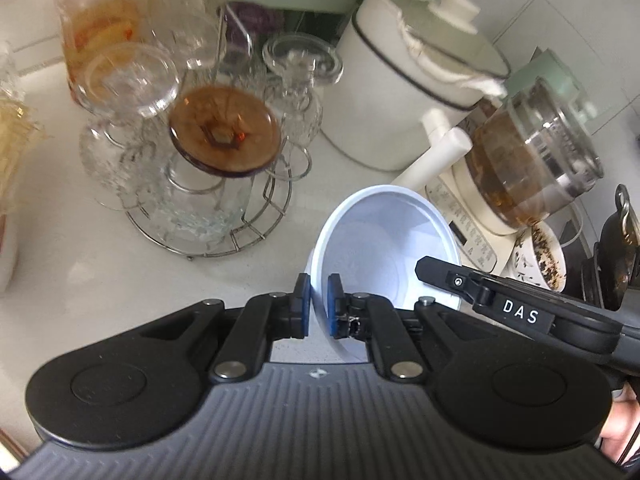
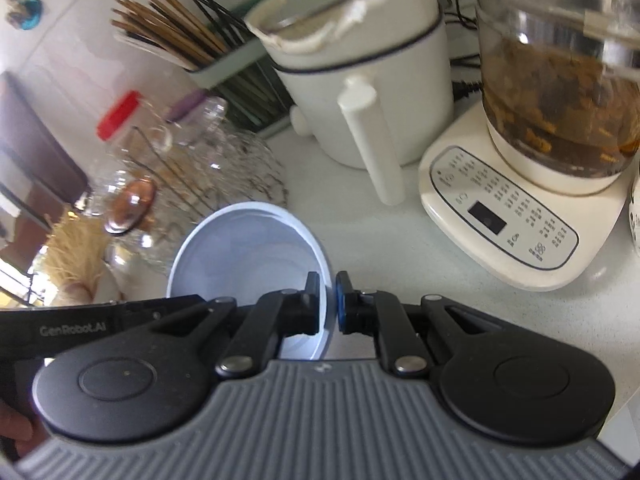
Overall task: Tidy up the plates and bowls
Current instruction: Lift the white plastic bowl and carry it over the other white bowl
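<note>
My white bowl (image 1: 384, 240) looks smooth, glossy plastic; my tool's (image 1: 318, 306) arms matt black; the desk (image 1: 80, 264) speckled stone.

My left gripper (image 1: 318, 306) and right gripper (image 2: 328, 304) both pinch tight, each tilted downward, pads on opposite rims of the white bowl (image 1: 384, 240).

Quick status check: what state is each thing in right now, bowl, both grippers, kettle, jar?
White bowl: tilted, gripped at both rims.
Left gripper: shut on the rim.
Right gripper: shut on the opposite rim.
Glass kettle: seated on its base, holding brown tea.
Red-lidded jar: closed.
</note>
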Demonstrator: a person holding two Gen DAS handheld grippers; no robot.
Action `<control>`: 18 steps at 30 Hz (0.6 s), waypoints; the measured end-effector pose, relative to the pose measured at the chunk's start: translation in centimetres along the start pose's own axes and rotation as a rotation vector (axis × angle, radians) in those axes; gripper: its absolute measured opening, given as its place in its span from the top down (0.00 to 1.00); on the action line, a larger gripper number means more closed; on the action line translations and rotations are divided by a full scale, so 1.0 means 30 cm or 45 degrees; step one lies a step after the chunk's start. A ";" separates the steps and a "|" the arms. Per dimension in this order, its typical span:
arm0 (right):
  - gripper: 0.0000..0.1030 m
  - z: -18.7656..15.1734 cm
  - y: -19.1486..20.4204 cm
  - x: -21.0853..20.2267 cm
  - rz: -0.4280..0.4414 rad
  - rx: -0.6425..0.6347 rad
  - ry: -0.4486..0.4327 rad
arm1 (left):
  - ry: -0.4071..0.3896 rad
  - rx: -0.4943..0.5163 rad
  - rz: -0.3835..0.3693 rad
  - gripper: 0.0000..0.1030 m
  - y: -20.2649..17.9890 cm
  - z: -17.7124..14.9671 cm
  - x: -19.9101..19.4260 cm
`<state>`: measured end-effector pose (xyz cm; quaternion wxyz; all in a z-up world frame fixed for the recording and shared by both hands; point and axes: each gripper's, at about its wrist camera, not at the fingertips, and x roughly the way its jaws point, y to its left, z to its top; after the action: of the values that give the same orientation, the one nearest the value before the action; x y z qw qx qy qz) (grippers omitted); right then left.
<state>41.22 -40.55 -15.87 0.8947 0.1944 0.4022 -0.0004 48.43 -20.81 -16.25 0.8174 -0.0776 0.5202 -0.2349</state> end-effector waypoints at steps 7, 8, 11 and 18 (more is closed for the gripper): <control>0.89 -0.039 0.036 -0.079 0.034 -0.010 -0.051 | -0.042 -0.023 0.000 0.90 0.008 -0.052 -0.102; 0.89 -0.043 0.042 -0.090 0.040 -0.007 -0.056 | -0.046 -0.029 -0.004 0.90 0.014 -0.061 -0.121; 0.89 -0.059 0.063 -0.125 0.051 -0.013 -0.076 | -0.057 -0.032 -0.011 0.90 0.011 -0.077 -0.155; 0.89 -0.097 0.135 -0.213 0.065 -0.033 -0.124 | -0.108 -0.015 -0.042 0.90 0.022 -0.122 -0.275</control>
<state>35.44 -36.79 -11.60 0.9154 0.1927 0.3529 0.0182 42.50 -15.95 -11.42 0.8343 -0.1008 0.4850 -0.2420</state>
